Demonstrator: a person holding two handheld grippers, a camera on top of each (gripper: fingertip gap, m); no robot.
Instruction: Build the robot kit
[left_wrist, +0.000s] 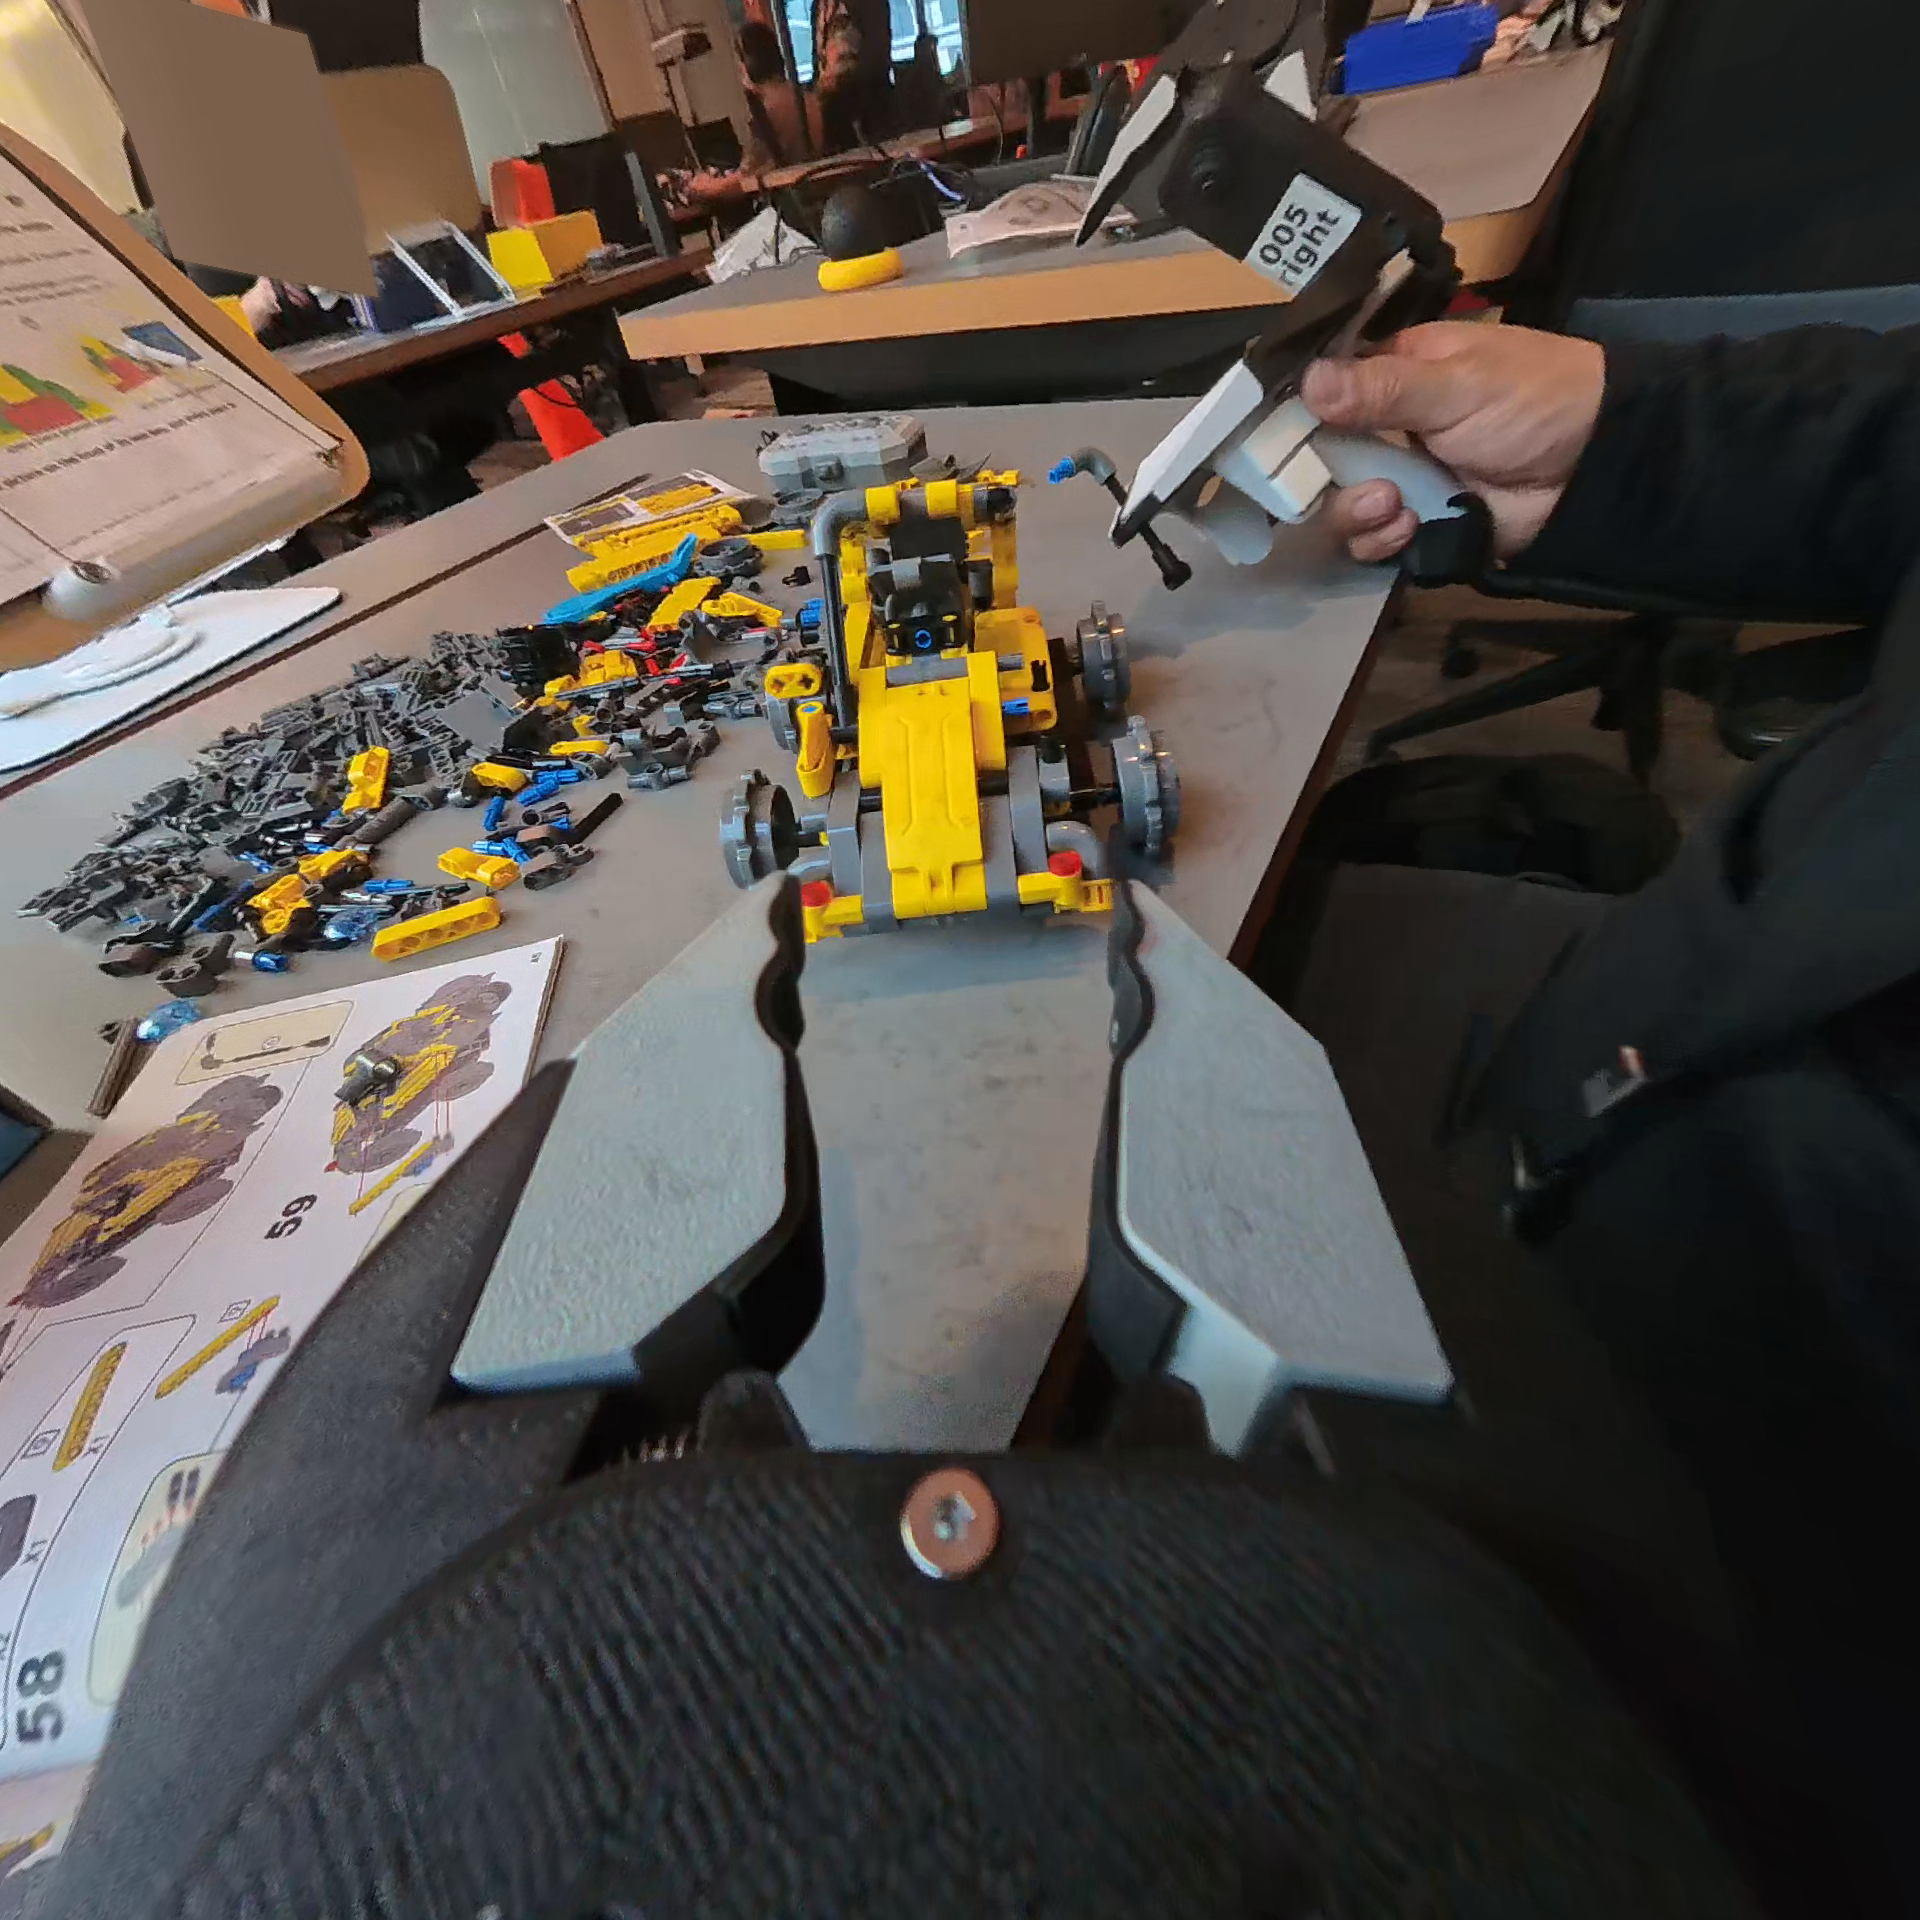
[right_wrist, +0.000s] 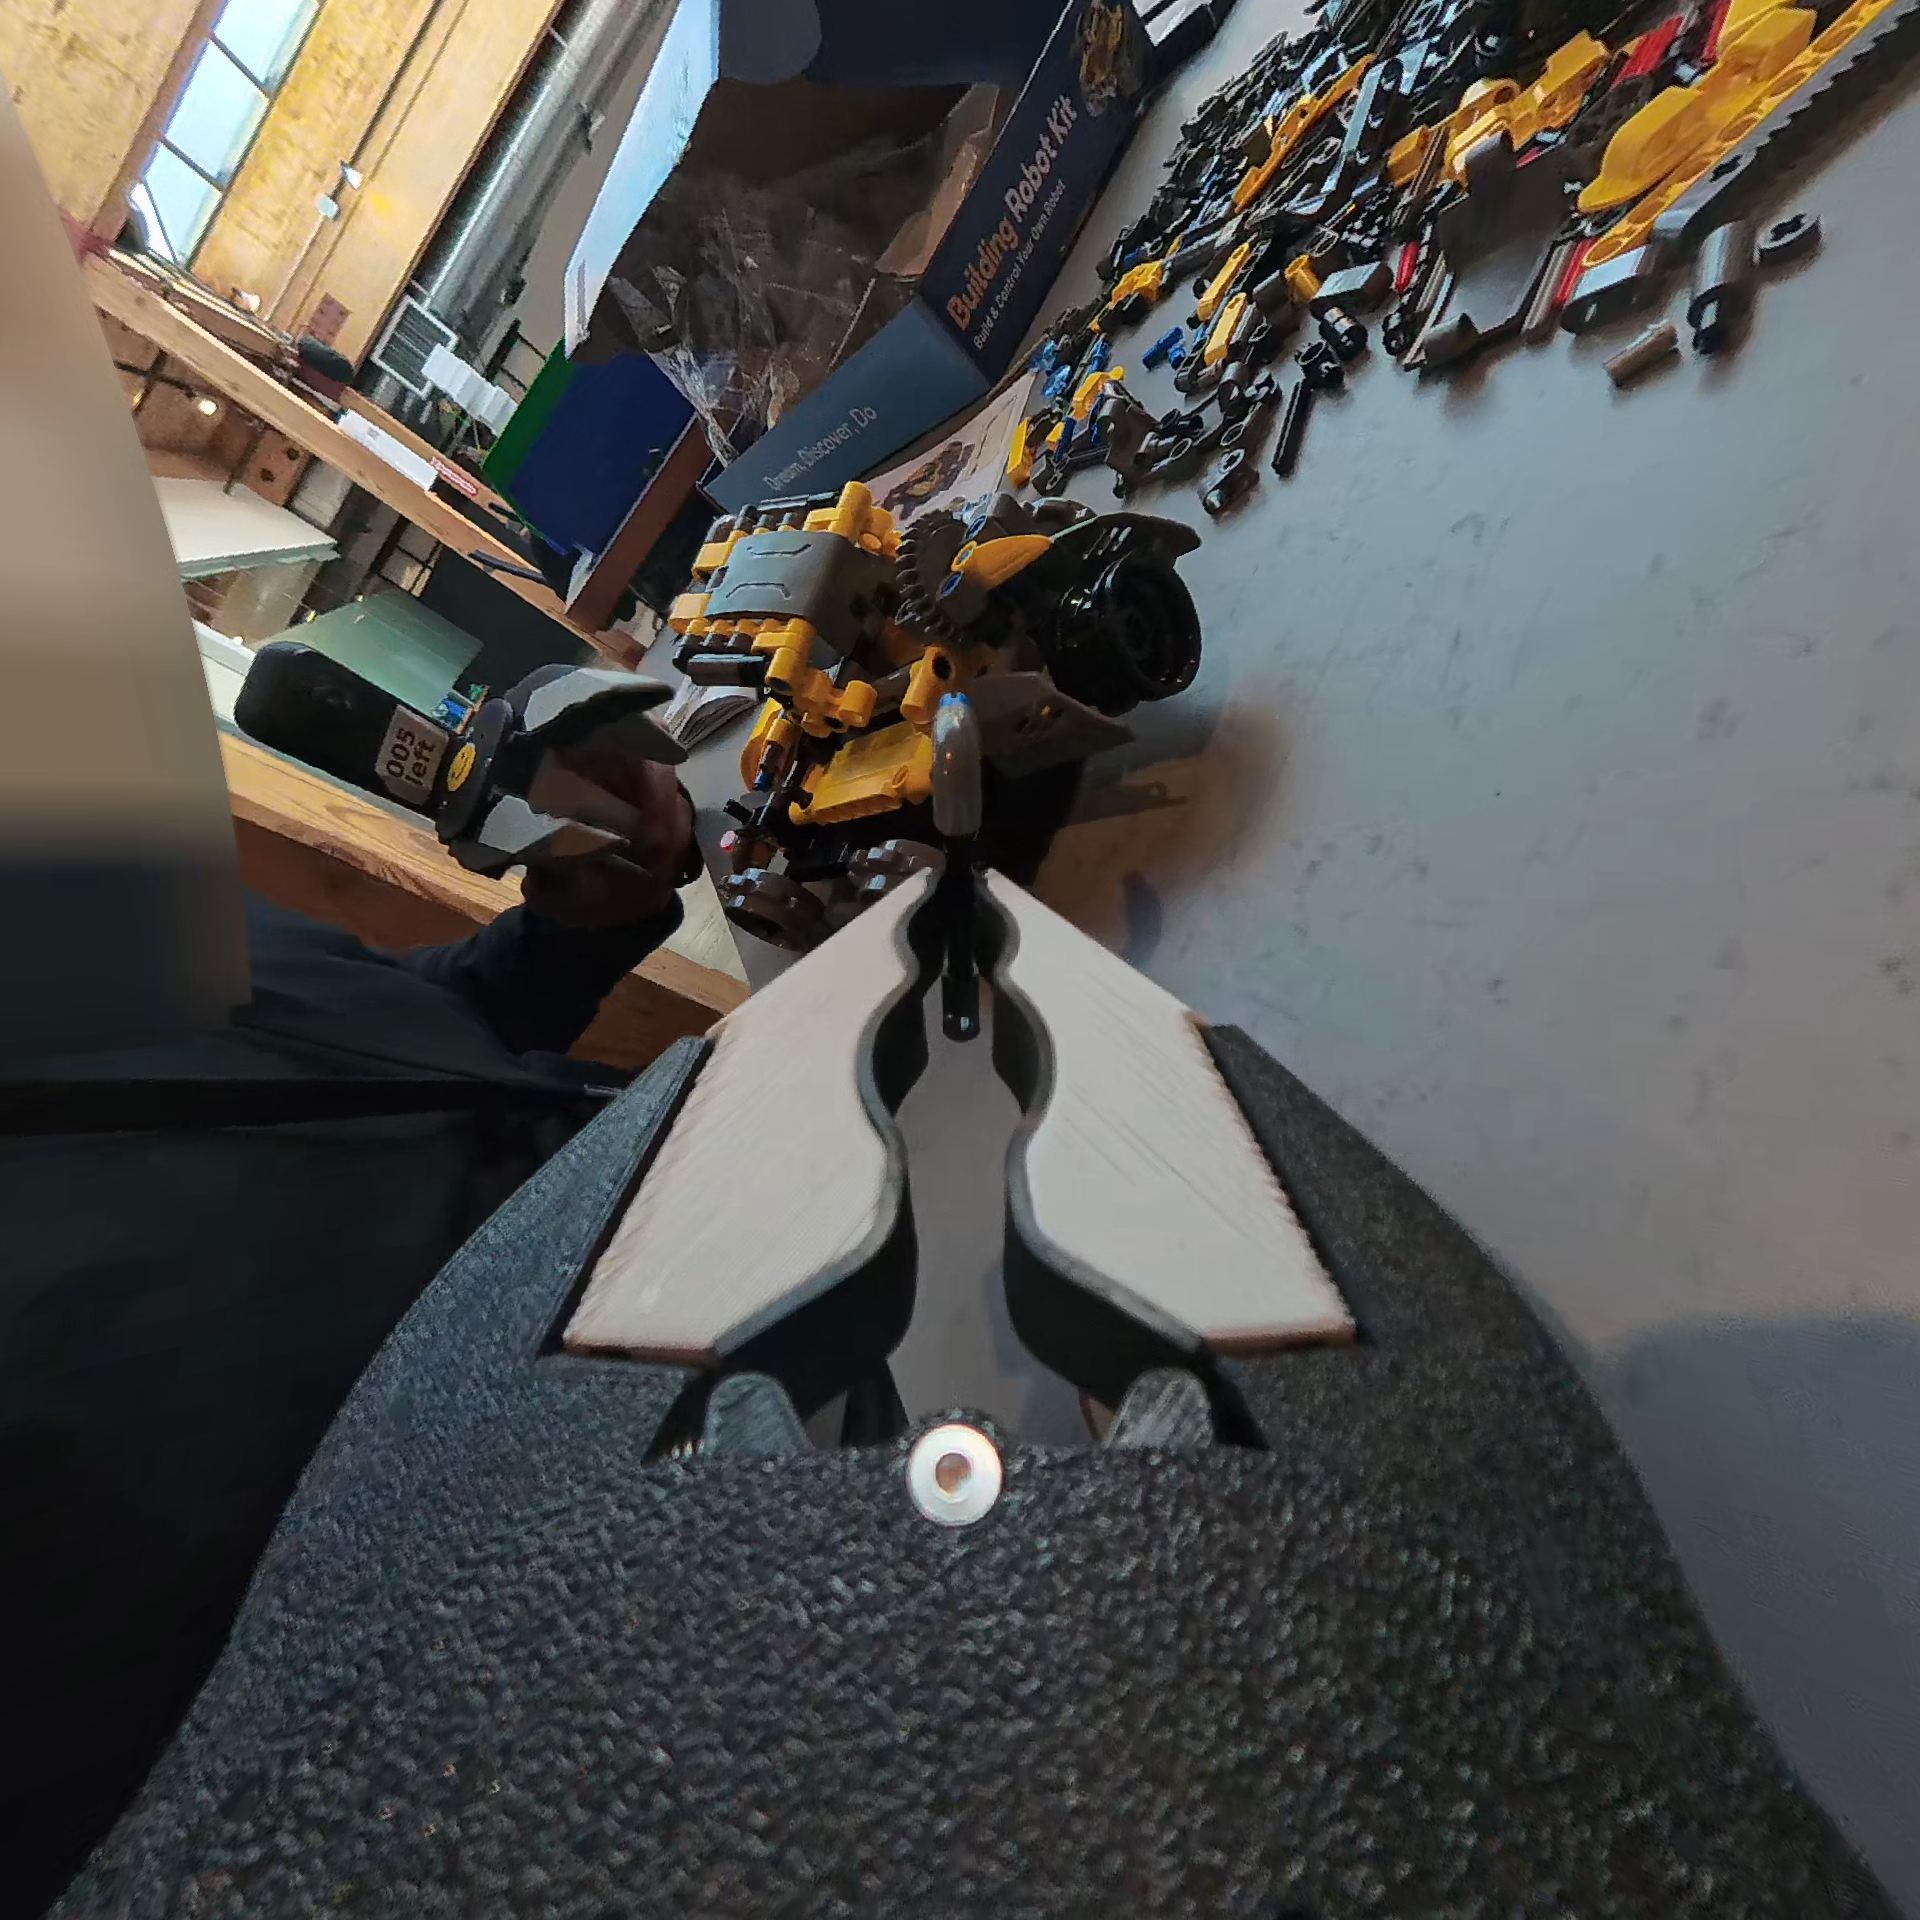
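- Tool state, two units: the left tool (left_wrist: 956, 914) stands released, its jaws spread wide with bare table (left_wrist: 935, 1143) between them; the right tool (right_wrist: 951, 883) is clenched on a thin black axle (right_wrist: 958, 956) that carries a grey elbow piece (right_wrist: 954, 774) at its far end.
- Table: runs ahead of both tools; its edge lies close on the right side of the left tool, so a nudged object could go over that edge.
- Yellow-and-grey brick vehicle (left_wrist: 935, 717): directly ahead of the left tool, its near end level with the fingertips and apparently just clear of them. A push from the open jaws would likely slide it or pop a wheel (left_wrist: 1143, 790) loose.
- Open instruction booklet (left_wrist: 260, 1195): left of the left tool, flat on the table; the tool body overlaps its corner in view and may drag it.
- Loose parts pile (left_wrist: 364, 790): ahead and left of the left tool, near the vehicle; a sweep would scatter it.
- Axle grip: held by the fingertips only, in mid-air above the table and beyond the vehicle as the left tool sees it. Judged risk: the slim round shaft may twist or slip out, and the elbow piece may drop off.
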